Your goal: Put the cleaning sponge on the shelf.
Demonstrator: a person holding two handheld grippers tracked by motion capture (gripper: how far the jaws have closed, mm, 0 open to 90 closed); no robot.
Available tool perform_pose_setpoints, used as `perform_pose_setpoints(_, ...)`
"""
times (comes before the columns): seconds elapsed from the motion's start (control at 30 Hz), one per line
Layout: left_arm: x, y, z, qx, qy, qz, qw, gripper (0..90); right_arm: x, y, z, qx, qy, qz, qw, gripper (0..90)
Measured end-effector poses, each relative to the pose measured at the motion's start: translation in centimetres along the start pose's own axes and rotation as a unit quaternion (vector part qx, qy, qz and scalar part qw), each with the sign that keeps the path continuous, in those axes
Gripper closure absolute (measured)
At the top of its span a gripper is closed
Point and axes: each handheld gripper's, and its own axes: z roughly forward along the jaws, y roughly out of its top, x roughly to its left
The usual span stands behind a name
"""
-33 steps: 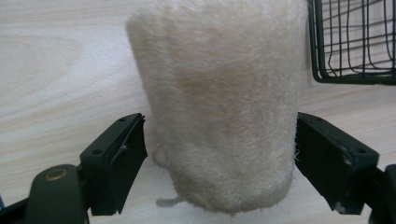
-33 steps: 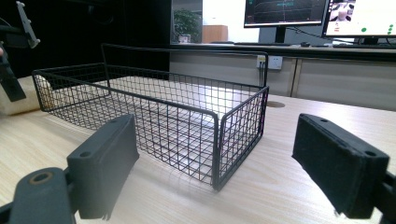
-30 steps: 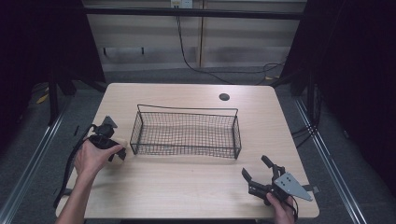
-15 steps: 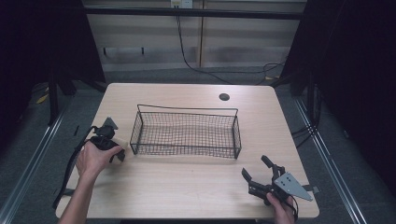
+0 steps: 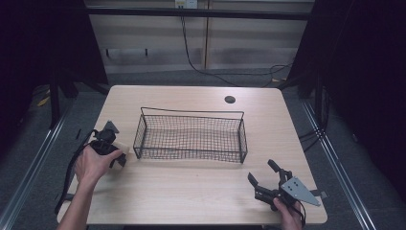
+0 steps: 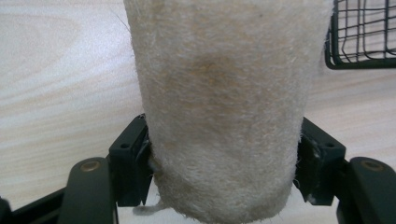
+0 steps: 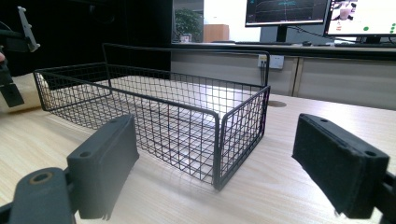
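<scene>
**Gripping a felt roll beside the basket**

Holding a pale felt roll [image 6: 224,107], the left gripper [image 5: 106,143] sits at the bench's [image 5: 191,191] 9 o'clock, fingers clenched on the roll's near end. Its long axis points away along the fingers, toward the wire basket [image 5: 191,136]. I judge the soft roll could squash, or snag the rim. The right gripper [image 5: 268,184], at 5 o'clock, is released.
</scene>
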Motion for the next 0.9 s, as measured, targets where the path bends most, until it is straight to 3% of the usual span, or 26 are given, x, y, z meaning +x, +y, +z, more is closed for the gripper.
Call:
perform_pose_setpoints(0.57,0.6,-0.9,-1.4,-0.024,-0.037,0.008,0.9990,32.6,0.0,0.0,0.0,0.001,-0.001,0.000,1.0000,13.4)
perform_pose_setpoints(0.9,0.9,-2.1,-2.7,-0.054,-0.070,0.021,0.9959,32.6,0.0,0.0,0.0,0.001,-0.001,0.000,1.0000,13.4)
